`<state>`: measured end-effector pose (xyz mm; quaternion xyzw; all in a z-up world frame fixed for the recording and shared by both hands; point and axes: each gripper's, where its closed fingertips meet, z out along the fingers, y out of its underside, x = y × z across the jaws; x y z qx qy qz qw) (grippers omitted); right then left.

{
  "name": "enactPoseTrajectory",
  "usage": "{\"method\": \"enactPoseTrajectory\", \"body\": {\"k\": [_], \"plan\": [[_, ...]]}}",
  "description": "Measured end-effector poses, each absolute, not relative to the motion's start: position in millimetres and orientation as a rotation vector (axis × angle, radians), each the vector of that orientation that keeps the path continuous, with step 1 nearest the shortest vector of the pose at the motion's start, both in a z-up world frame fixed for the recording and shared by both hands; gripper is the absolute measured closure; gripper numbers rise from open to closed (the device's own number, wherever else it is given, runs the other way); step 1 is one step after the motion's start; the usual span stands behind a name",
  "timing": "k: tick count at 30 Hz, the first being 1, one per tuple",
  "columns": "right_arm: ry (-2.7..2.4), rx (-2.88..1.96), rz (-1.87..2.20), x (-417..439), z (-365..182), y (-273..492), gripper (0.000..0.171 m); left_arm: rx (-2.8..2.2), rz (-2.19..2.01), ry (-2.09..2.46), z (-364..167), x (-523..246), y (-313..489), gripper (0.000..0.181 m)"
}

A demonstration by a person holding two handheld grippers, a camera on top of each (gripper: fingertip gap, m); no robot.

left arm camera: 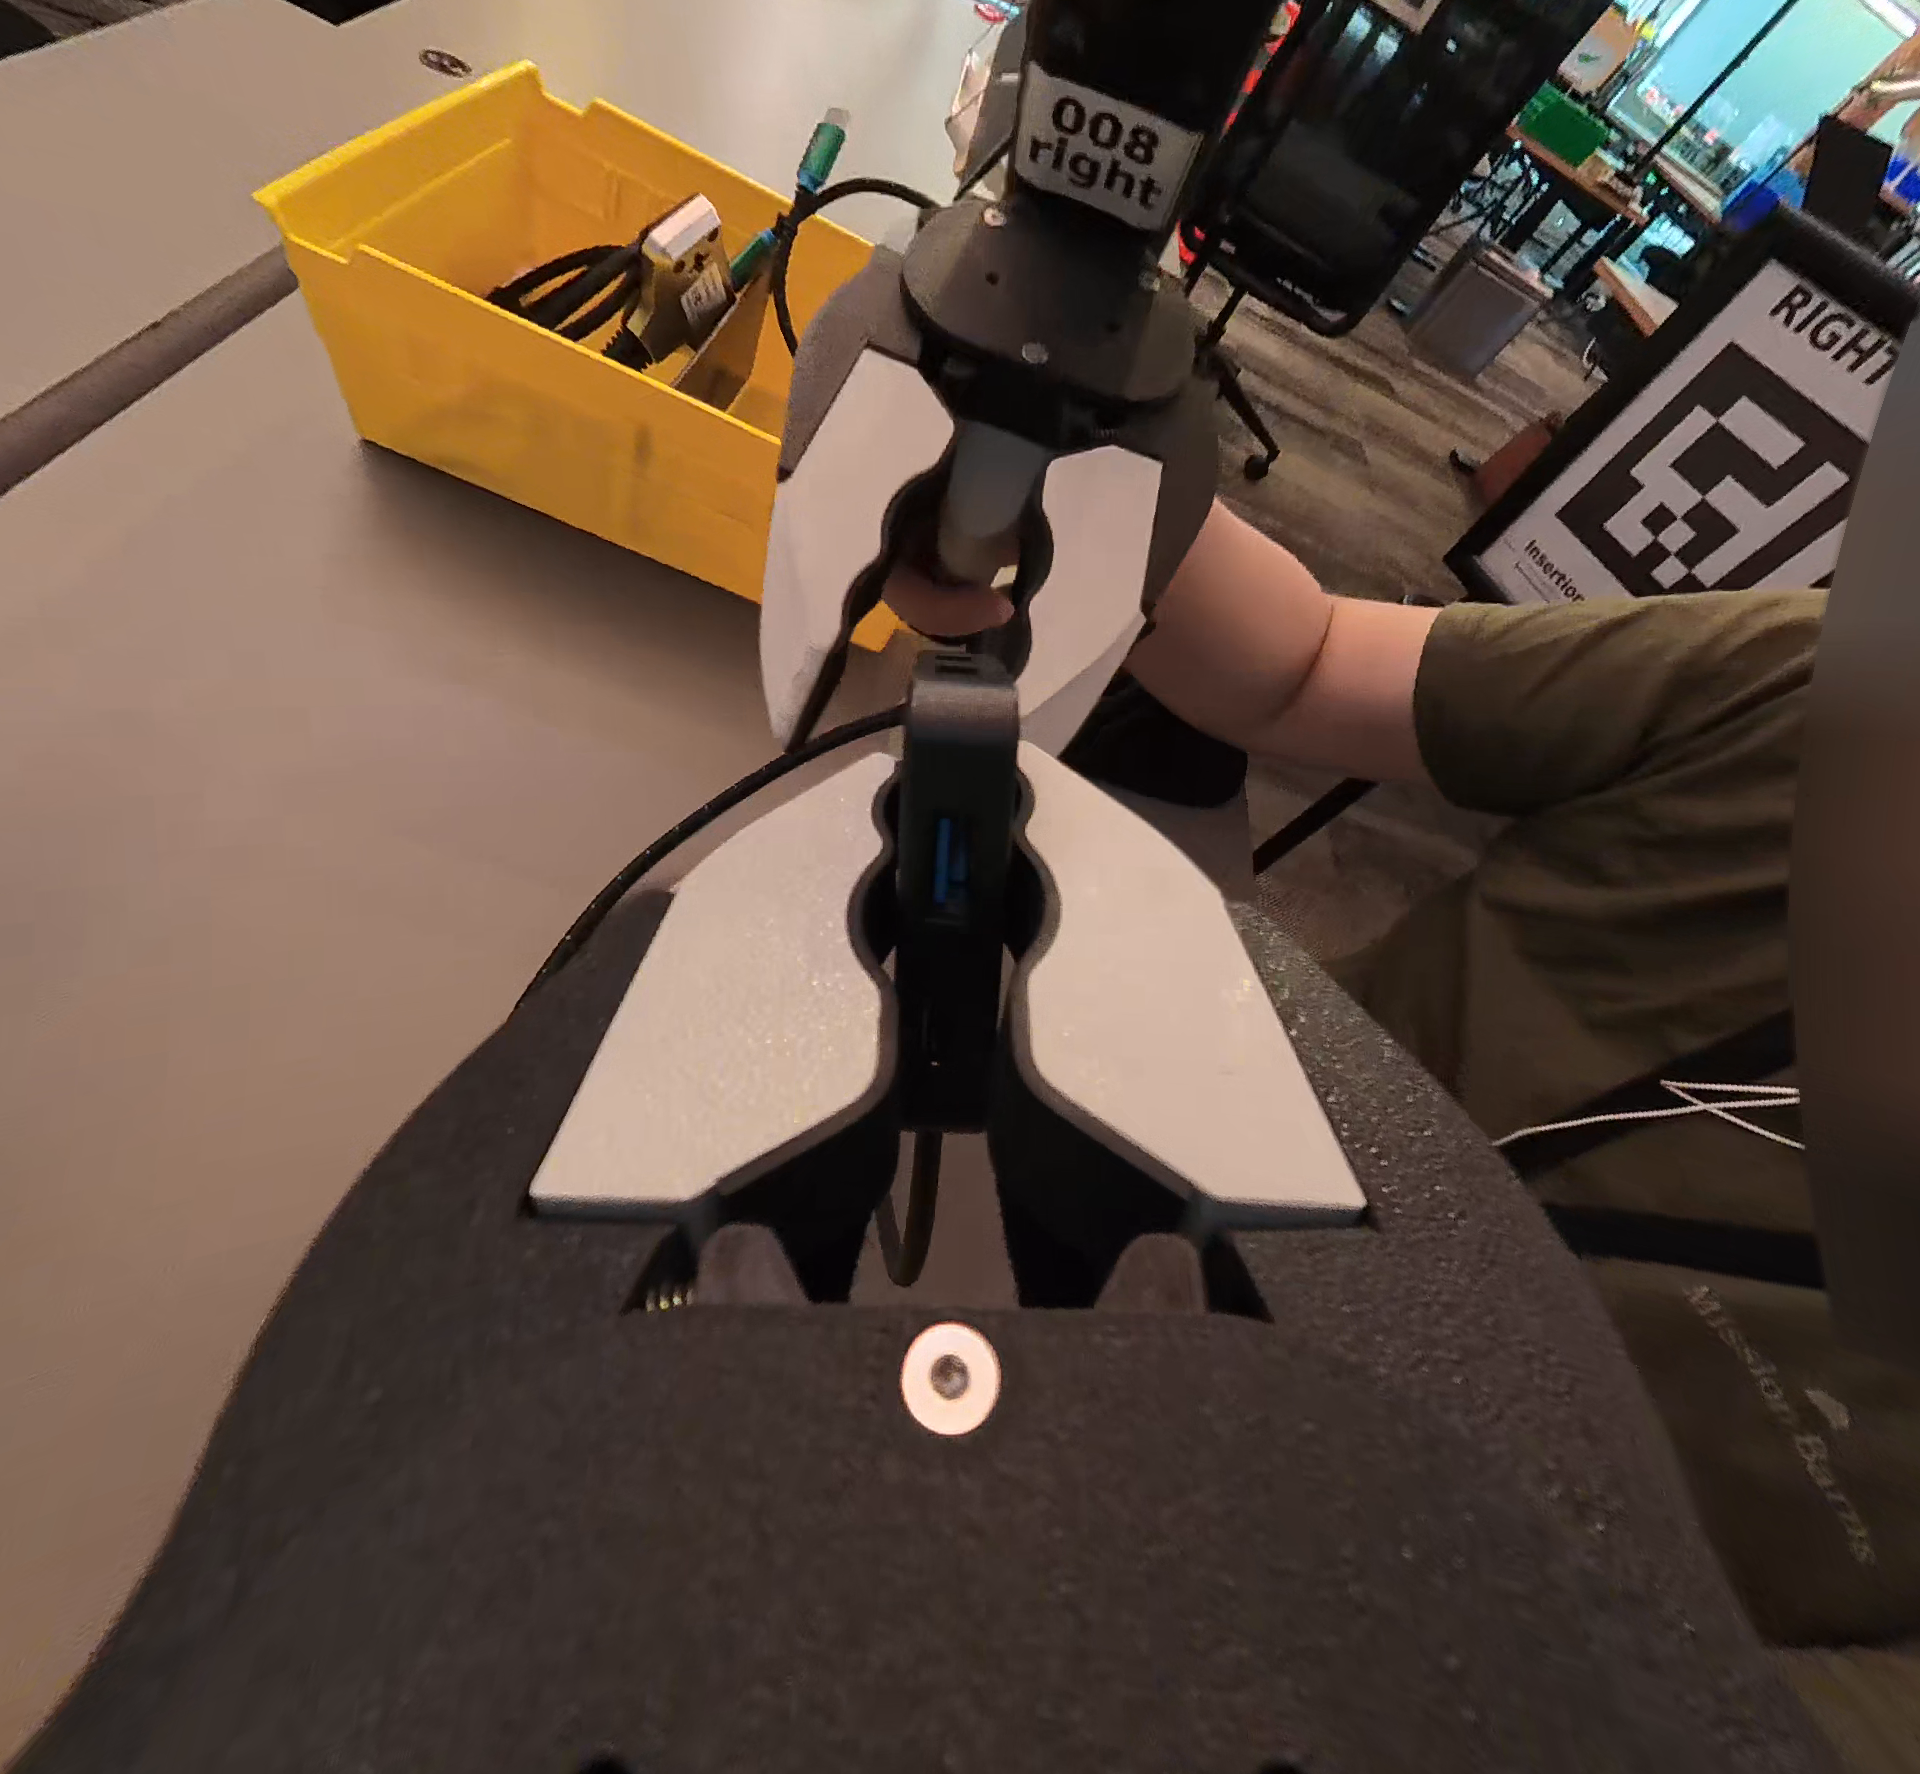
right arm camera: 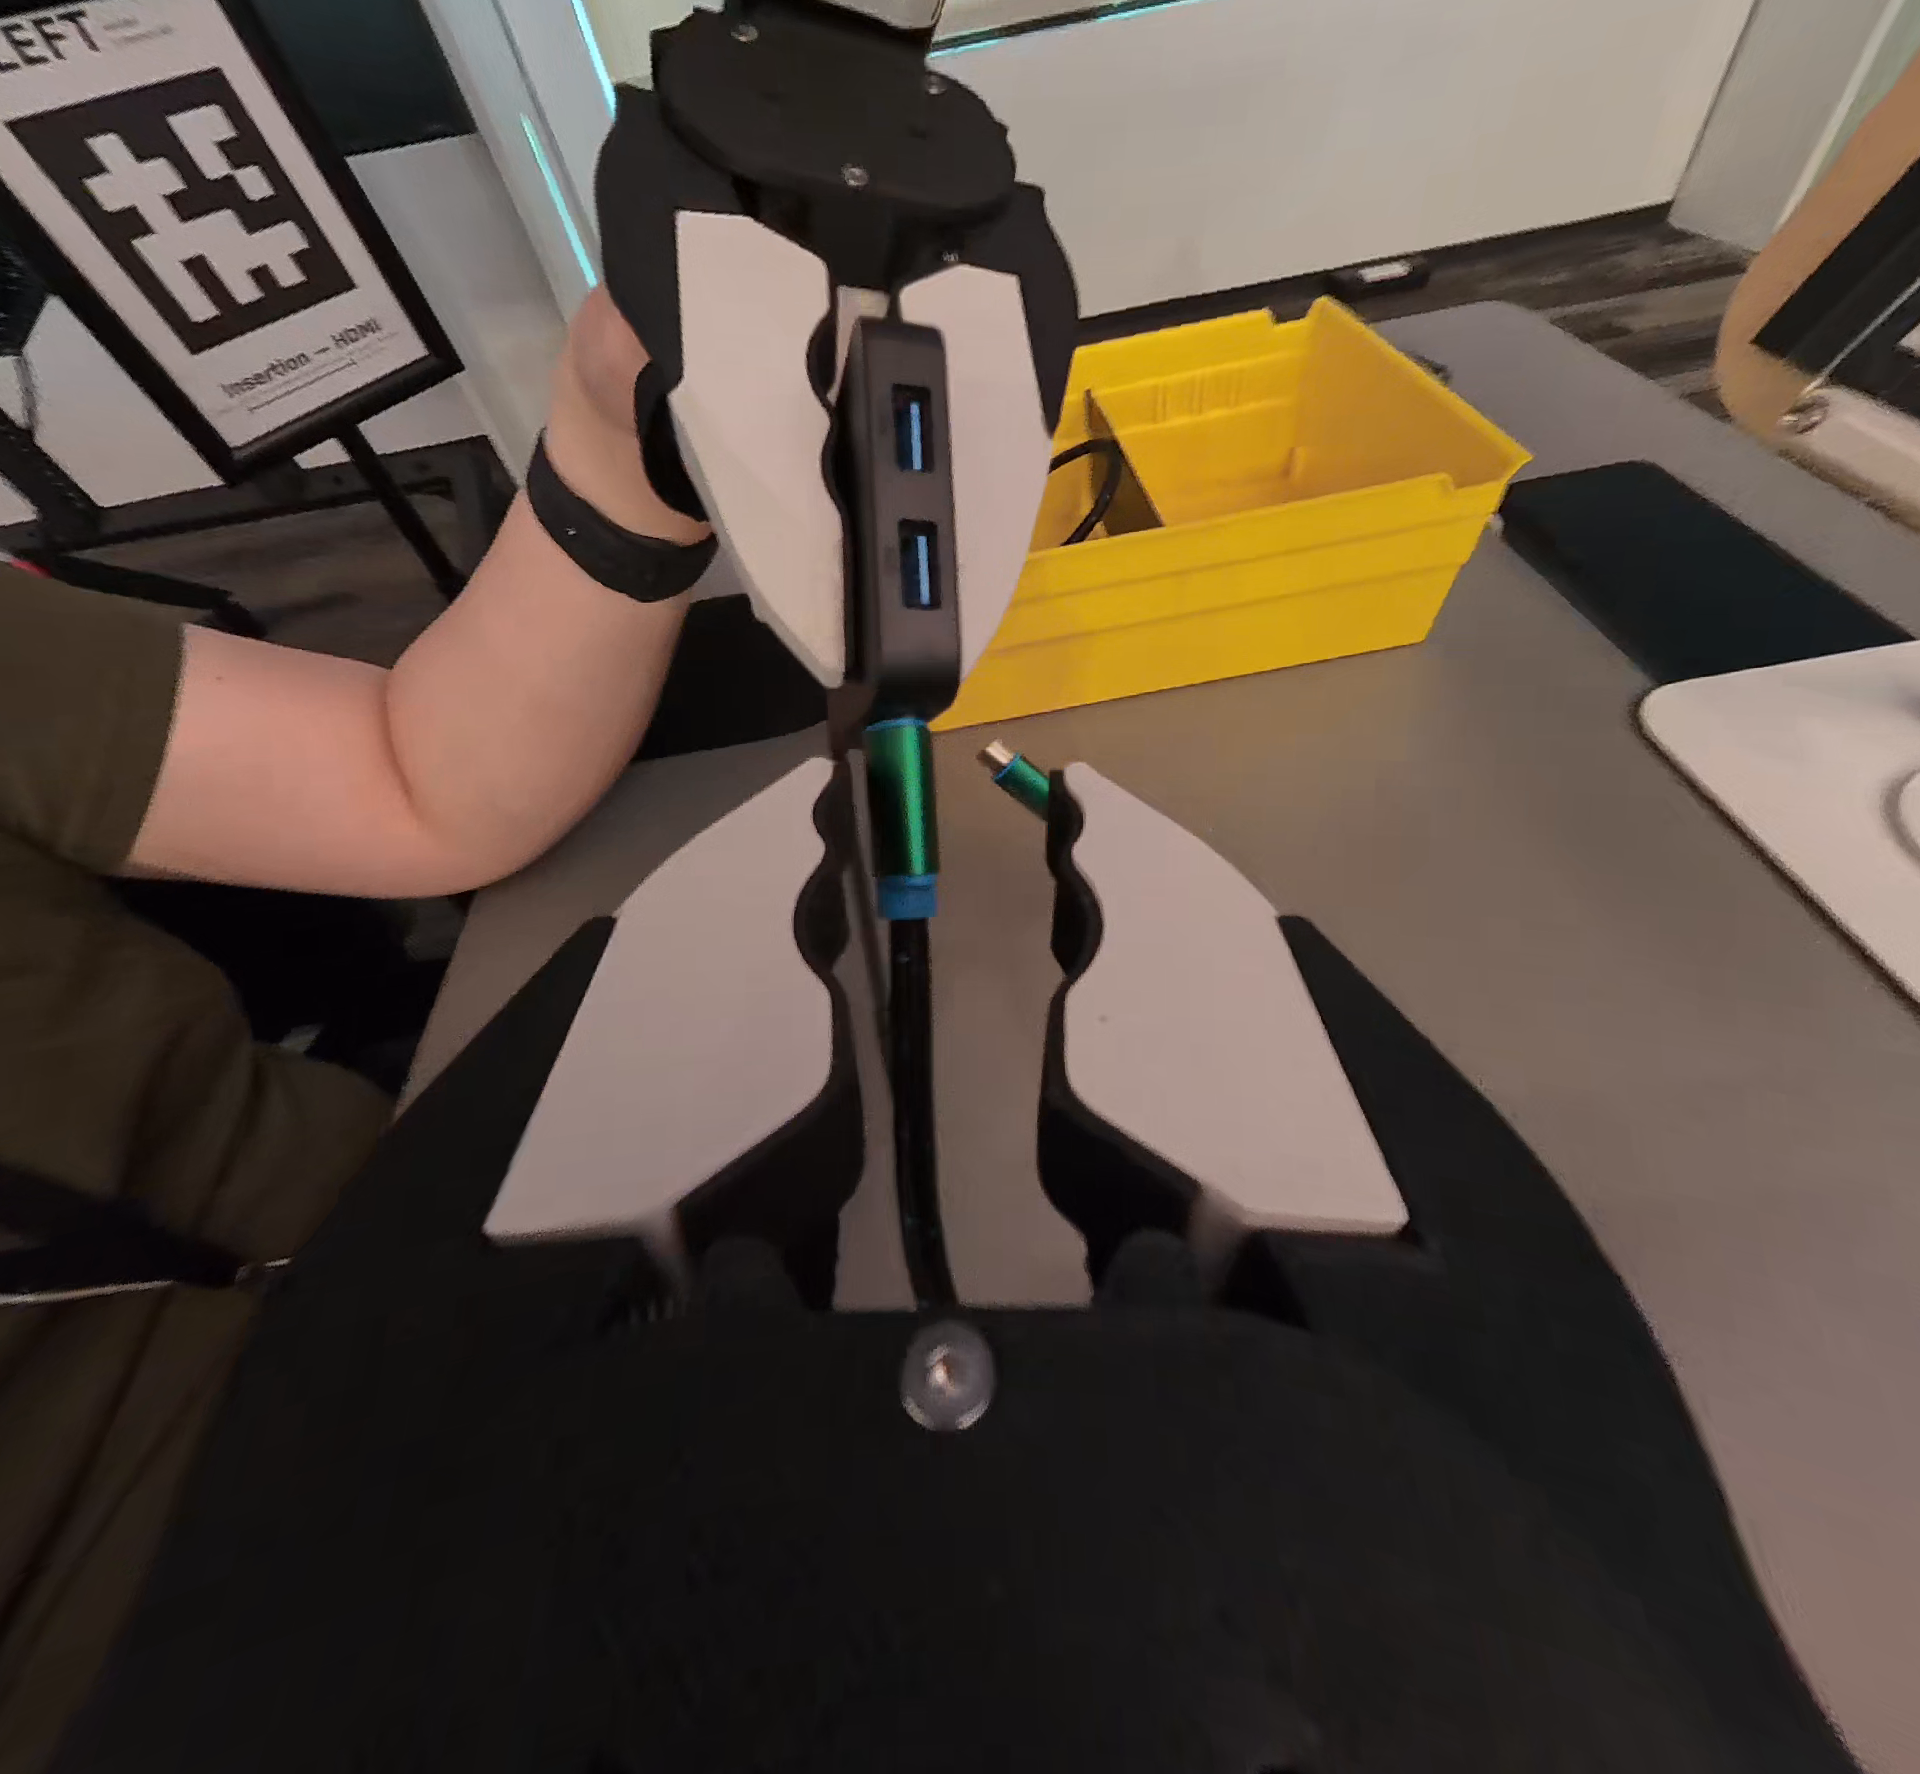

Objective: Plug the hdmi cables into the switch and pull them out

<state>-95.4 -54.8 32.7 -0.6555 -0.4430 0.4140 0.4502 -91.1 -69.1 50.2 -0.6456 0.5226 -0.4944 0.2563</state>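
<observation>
We grasp the black switch (right arm camera: 896,498) in our left hand-held gripper (left arm camera: 951,768), above the near edge of the desk (left arm camera: 312,789). One green-sleeved hdmi cable (right arm camera: 900,820) sits plugged into its end, between the spread fingers of our right hand-held gripper (right arm camera: 940,789), which grips nothing. So one insertion looks done. A second green plug (right arm camera: 1023,775) lies loose just right of it, still to insert; pulling out remains. A yellow bin (right arm camera: 1299,519) stands farther off.

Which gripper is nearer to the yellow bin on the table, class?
Neither clearly. The left gripper, shut on the switch, and the right gripper, open around the green plug, meet tip to tip just in front of the yellow bin.
</observation>
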Motion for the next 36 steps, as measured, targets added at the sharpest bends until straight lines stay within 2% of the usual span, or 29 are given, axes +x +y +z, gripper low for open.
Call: {"method": "enactPoseTrajectory", "body": {"k": [3, 6, 14, 18, 19, 24, 29, 36], "plan": [[-1.141, -1.677, 1.045, -96.9, 23.6, -59.8, 0.140, -1.742, -1.333, 1.431, 50.0, -87.9, -70.8, 0.168], [-1.188, -1.662, 1.090, -98.6, 21.0, -65.8, 0.158, -1.758, -1.316, 1.459, 44.2, -89.8, -71.0, 0.167], [-1.178, -1.660, 1.191, -100.7, 22.3, -68.2, 0.159, -1.724, -1.293, 1.473, 45.2, -91.4, -71.5, 0.167], [-1.103, -1.646, 1.200, -95.8, 29.9, -59.9, 0.159, -1.700, -1.274, 1.385, 56.5, -94.6, -62.2, 0.127], [-1.075, -1.641, 1.221, -93.4, 33.2, -57.8, 0.159, -1.680, -1.267, 1.351, 61.8, -96.8, -58.5, 0.123], [-0.977, -1.620, 1.264, -75.1, 48.3, -48.4, 0.159, -1.556, -1.354, 1.160, 98.4, -113.6, -47.3, 0.127], [-0.895, -1.526, 1.220, -43.3, 87.7, -47.5, 0.159, -1.514, -1.383, 1.111, 112.2, -126.9, -46.2, 0.129], [-0.692, -1.377, 1.005, 63.2, 195.6, -36.3, 0.159, -1.472, -1.379, 1.133, 121.5, -132.9, -56.7, 0.130]]}}
